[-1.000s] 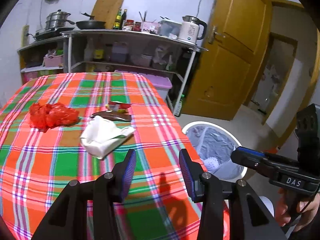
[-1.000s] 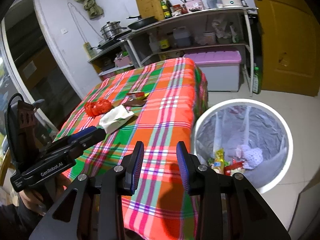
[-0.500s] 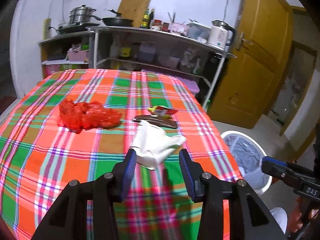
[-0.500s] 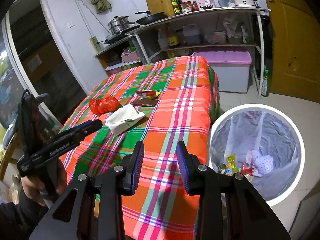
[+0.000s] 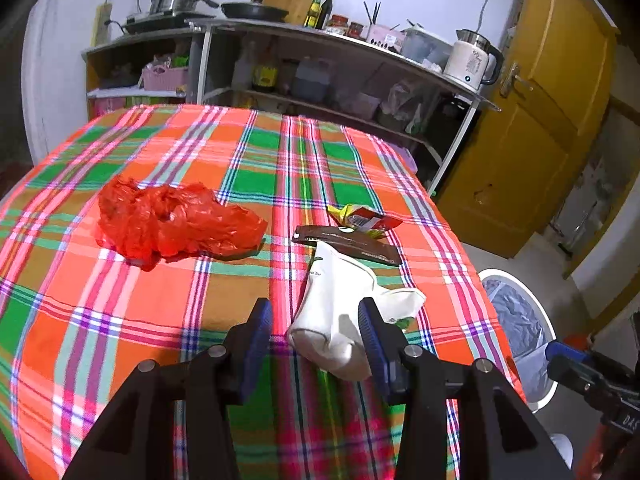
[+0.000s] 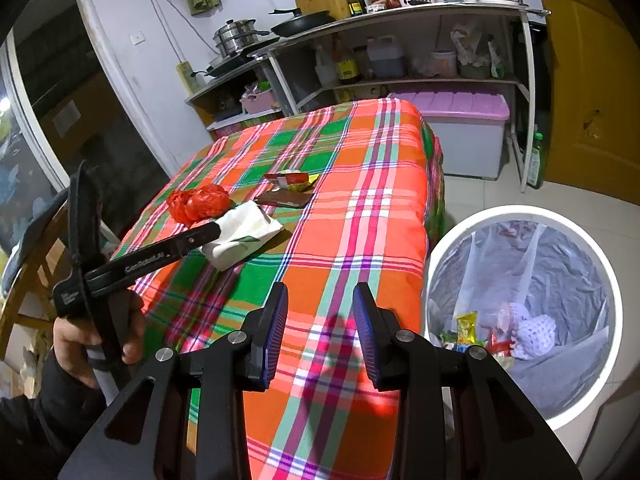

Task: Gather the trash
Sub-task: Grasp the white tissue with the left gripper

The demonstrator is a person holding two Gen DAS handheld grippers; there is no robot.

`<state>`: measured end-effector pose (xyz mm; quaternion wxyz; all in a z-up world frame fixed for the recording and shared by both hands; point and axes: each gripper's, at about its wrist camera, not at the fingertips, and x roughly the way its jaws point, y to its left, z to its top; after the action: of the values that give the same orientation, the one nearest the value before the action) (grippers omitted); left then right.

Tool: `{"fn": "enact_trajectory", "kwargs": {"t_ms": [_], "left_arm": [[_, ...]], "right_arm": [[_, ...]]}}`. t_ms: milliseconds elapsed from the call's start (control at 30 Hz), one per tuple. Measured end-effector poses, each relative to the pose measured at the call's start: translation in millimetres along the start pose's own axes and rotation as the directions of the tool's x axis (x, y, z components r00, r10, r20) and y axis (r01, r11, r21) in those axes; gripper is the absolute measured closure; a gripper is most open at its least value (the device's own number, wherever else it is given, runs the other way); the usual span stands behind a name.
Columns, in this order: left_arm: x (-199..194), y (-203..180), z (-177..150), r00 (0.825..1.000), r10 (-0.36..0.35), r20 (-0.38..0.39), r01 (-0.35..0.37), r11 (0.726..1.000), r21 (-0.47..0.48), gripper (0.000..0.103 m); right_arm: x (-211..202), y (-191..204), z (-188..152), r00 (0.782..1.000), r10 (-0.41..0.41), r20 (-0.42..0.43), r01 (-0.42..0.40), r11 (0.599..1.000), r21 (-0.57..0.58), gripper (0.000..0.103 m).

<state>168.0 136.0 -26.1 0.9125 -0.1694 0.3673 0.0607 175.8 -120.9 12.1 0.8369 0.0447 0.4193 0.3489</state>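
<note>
A crumpled white paper bag (image 5: 340, 312) lies on the plaid tablecloth (image 5: 160, 308). My left gripper (image 5: 316, 336) is open, its blue pads on either side of the bag's near end. Behind the bag lie a brown wrapper (image 5: 352, 244), a red-yellow snack wrapper (image 5: 364, 218) and a crumpled red plastic bag (image 5: 172, 220). In the right wrist view the white bag (image 6: 244, 234), the red bag (image 6: 198, 202) and the left gripper's fingers (image 6: 188, 240) show. My right gripper (image 6: 320, 328) is open and empty above the table's near edge. The white trash bin (image 6: 516, 312), lined and holding several scraps, stands on the floor to the right.
A metal shelf (image 5: 320, 36) with pots, bottles and a kettle (image 5: 472, 60) stands behind the table. A yellow door (image 5: 540, 120) is at the right. A purple-lidded storage box (image 6: 460, 128) sits on the floor by the shelf. A wooden chair (image 6: 32, 280) is at the left.
My left gripper has moved forward and down over the table until its open fingers straddle the white bag. My right gripper has shifted a little; the bin looks closer.
</note>
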Motion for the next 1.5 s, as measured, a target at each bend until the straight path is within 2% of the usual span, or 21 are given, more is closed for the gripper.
{"fn": "enact_trajectory", "kwargs": {"t_ms": [300,367,633,700,867,1100,1267,1500], "left_arm": [[16,-8,-7,0.998,-0.031,-0.055,0.031,1.000,-0.003,0.059],[14,-13,-10,0.999,-0.024,-0.049,0.025,1.000,0.015,0.064],[0,-17,-17,1.000,-0.022,-0.022,0.022,1.000,0.020,0.066],[-5,-14,-18,1.000,-0.021,-0.012,0.021,1.000,0.018,0.070],[-18,-3,-19,1.000,-0.009,0.016,0.008,1.000,0.003,0.070],[-35,12,-16,0.998,-0.004,0.062,0.006,1.000,-0.021,0.070],[-39,23,-16,0.997,-0.007,0.078,0.010,0.999,-0.039,0.070],[-42,38,-16,0.996,-0.011,0.089,0.017,0.998,-0.062,0.070]], "right_arm": [[8,-1,3,1.000,-0.003,-0.016,0.003,1.000,0.001,0.068],[8,-1,3,1.000,-0.002,-0.017,0.002,1.000,0.001,0.068],[10,4,7,1.000,-0.004,-0.012,0.003,1.000,-0.017,0.068],[11,6,10,1.000,-0.002,-0.009,0.002,1.000,-0.030,0.068],[21,18,23,1.000,0.006,0.000,-0.006,0.997,-0.077,0.068],[50,36,43,1.000,0.009,-0.016,-0.011,0.990,-0.142,0.068],[77,47,59,0.999,-0.004,-0.040,-0.003,0.986,-0.164,0.057],[109,50,79,0.998,-0.043,-0.049,0.034,0.985,-0.170,0.055]]}}
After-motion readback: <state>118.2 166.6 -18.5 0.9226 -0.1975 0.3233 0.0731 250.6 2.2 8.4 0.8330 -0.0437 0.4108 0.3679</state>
